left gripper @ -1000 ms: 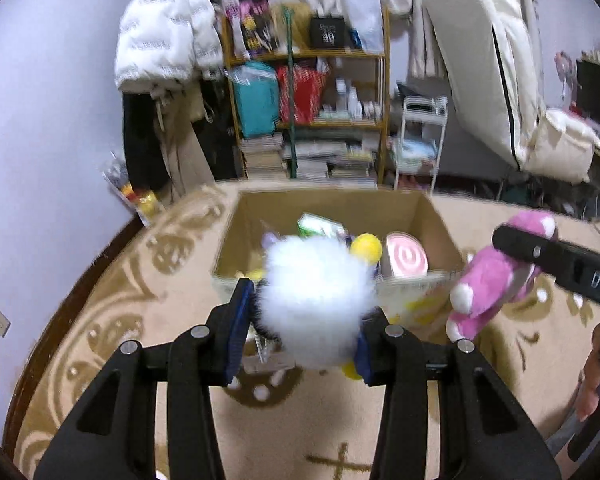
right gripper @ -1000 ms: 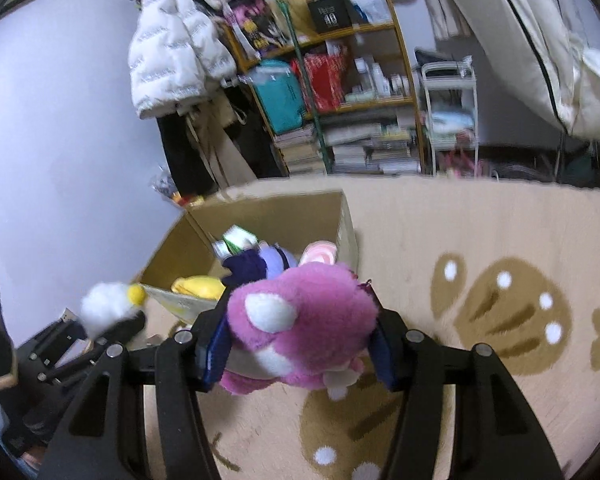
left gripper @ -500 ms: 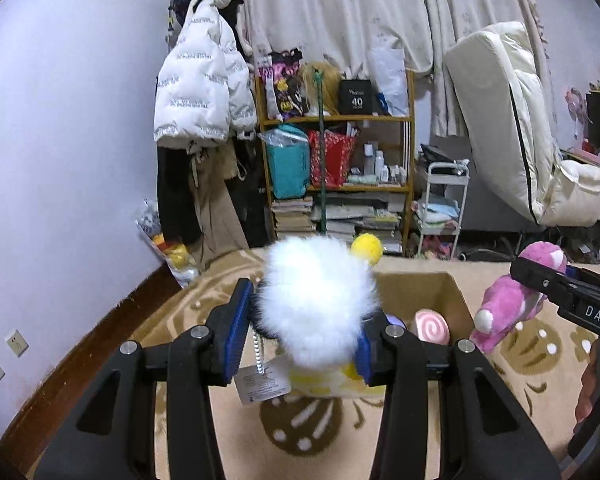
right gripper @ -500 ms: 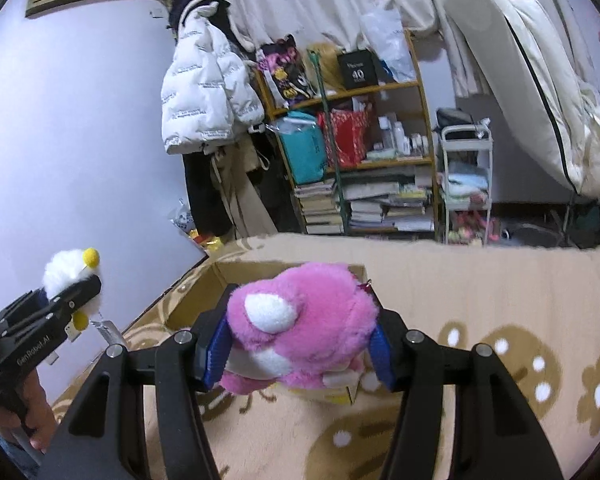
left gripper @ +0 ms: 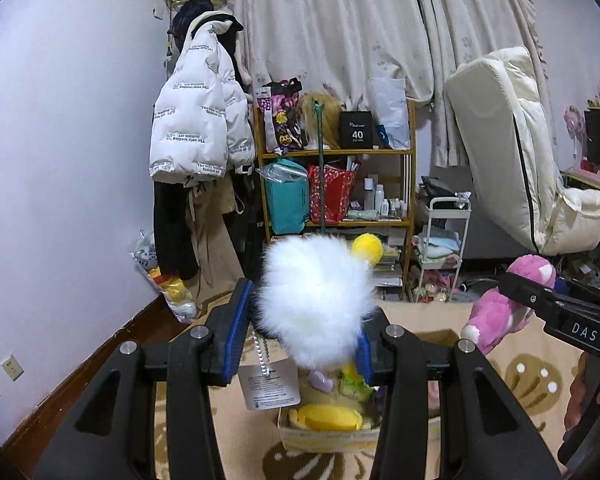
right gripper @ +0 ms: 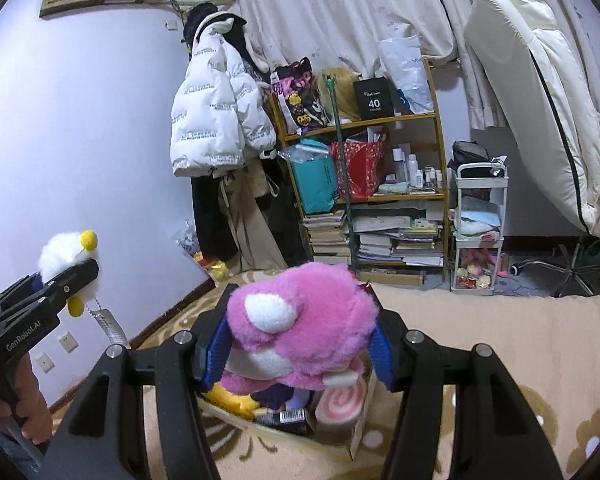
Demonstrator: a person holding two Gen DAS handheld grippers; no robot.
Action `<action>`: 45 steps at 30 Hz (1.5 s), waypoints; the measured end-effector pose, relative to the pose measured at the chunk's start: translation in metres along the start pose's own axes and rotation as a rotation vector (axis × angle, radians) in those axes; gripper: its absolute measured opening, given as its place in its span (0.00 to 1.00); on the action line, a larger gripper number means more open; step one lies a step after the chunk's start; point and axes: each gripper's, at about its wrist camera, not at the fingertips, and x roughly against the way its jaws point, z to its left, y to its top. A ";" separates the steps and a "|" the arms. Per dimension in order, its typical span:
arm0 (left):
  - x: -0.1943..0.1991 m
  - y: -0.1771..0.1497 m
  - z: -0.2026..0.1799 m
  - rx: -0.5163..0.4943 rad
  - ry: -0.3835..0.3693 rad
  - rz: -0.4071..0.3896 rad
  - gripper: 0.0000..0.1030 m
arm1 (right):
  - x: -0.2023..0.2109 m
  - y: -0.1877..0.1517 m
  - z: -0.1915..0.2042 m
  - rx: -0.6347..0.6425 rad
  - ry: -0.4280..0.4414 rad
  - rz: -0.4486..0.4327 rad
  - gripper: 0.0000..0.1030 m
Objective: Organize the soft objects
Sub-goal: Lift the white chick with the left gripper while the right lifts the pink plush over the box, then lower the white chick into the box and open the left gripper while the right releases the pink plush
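My left gripper (left gripper: 300, 344) is shut on a fluffy white plush toy (left gripper: 316, 300) with yellow pom-poms and a hanging paper tag (left gripper: 270, 386); it shows at the left of the right wrist view too, as the white plush (right gripper: 66, 250). My right gripper (right gripper: 298, 354) is shut on a pink plush bear (right gripper: 300, 332), seen at the right in the left wrist view as the pink bear (left gripper: 500, 312). Both toys hang in the air above a cardboard box (right gripper: 300, 436) on the carpet, filled with soft toys. The box (left gripper: 328, 438) lies low behind my left fingers.
A beige patterned carpet (right gripper: 500, 344) covers the floor. At the back stand a wooden shelf (left gripper: 340, 184) with bags and books, a white trolley (right gripper: 478, 232), hanging coats (left gripper: 200, 132) and a cream mattress (left gripper: 516, 148). A person's hand (right gripper: 24, 408) holds the left tool.
Both grippers have risen with their toys still held. The box has dropped low in both views and the shelf, curtains and upper wall have come into sight.
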 end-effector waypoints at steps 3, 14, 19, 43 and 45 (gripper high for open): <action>-0.013 0.004 0.002 0.008 -0.004 0.001 0.42 | -0.005 0.005 -0.002 0.007 0.002 -0.016 0.60; -0.058 -0.016 0.012 0.034 0.016 0.071 0.42 | -0.023 0.000 -0.003 0.037 -0.014 -0.016 0.60; -0.070 -0.028 0.013 0.036 0.018 0.096 0.42 | -0.039 -0.009 0.000 0.055 -0.019 -0.003 0.60; -0.111 -0.066 -0.011 -0.010 -0.035 0.231 0.42 | -0.089 -0.052 -0.002 0.033 0.010 0.091 0.61; -0.116 -0.070 -0.014 -0.016 -0.046 0.251 0.42 | -0.091 -0.054 -0.003 0.033 0.010 0.099 0.61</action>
